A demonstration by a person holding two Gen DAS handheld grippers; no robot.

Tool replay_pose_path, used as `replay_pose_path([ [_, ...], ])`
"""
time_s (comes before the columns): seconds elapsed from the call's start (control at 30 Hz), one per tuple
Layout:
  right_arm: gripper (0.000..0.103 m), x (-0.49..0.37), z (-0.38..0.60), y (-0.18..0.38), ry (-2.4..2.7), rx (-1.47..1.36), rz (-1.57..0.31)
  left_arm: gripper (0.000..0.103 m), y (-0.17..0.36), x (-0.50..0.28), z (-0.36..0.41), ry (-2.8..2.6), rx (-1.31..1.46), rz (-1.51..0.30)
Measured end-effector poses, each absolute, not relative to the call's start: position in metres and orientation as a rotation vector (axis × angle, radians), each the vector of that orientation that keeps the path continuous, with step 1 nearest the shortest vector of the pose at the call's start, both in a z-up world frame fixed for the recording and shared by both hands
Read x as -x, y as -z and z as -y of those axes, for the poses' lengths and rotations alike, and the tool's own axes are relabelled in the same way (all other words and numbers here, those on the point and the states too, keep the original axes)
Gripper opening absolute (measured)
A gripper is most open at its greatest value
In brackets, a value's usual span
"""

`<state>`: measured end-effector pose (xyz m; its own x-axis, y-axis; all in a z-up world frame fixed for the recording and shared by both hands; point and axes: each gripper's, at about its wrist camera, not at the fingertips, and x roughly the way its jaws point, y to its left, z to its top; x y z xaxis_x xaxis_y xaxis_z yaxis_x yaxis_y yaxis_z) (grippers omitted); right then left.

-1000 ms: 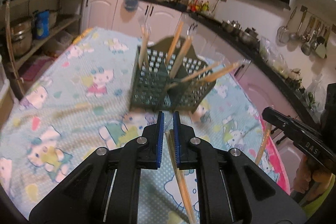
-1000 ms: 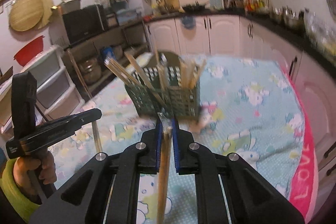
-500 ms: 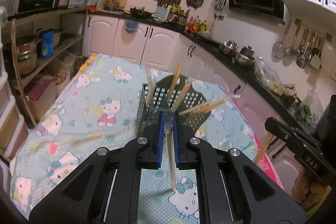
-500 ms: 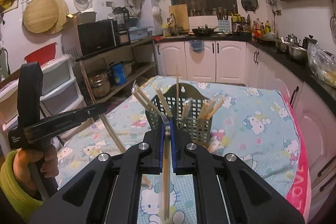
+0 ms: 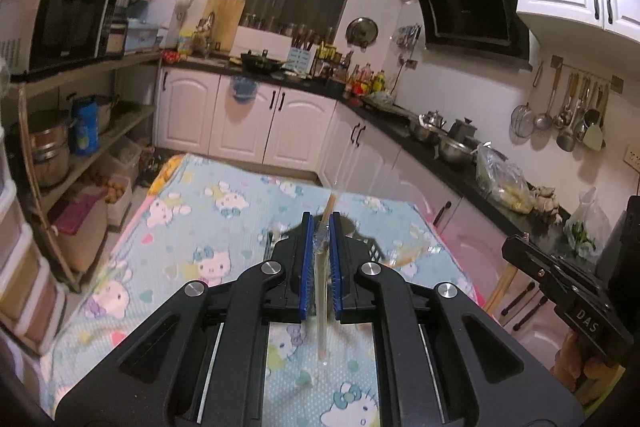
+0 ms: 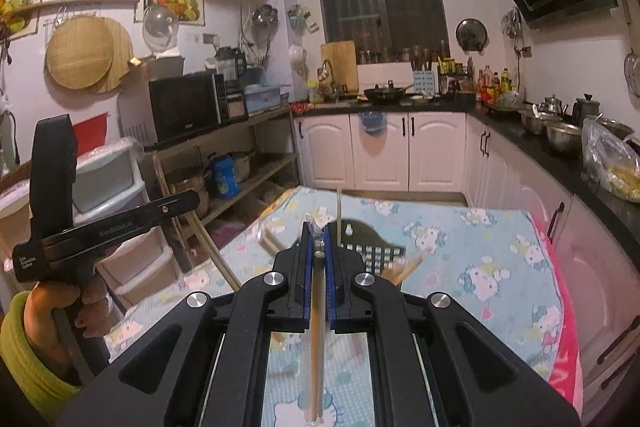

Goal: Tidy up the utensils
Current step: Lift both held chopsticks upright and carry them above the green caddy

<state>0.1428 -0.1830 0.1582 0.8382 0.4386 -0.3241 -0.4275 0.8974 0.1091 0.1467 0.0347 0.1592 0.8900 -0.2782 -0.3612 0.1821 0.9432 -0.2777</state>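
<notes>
Step in hand: transport of wrapped chopsticks to the utensil basket [image 6: 372, 251]. The left gripper [image 5: 319, 259] has its jaws closed on one wrapped pair of chopsticks [image 5: 320, 311], which hangs down between them above the worktop [image 5: 208, 219]. The right gripper [image 6: 318, 263] has its jaws closed on a second wrapped pair [image 6: 316, 359], likewise hanging. The basket stands on the worktop just beyond both grippers, largely hidden behind them, with other chopsticks leaning in it. The next move probably calls for bringing each lower tip over a free compartment before lowering and release.
</notes>
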Motion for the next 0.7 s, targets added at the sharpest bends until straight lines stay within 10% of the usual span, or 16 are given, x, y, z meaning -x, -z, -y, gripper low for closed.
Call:
replay_pose_path([
  [0.7,0.006,-0.207,0.200,-0.226,-0.372,-0.145,-0.172,0.003,-0.209,-0.187,-0.038,0.204,0.223,-0.278],
])
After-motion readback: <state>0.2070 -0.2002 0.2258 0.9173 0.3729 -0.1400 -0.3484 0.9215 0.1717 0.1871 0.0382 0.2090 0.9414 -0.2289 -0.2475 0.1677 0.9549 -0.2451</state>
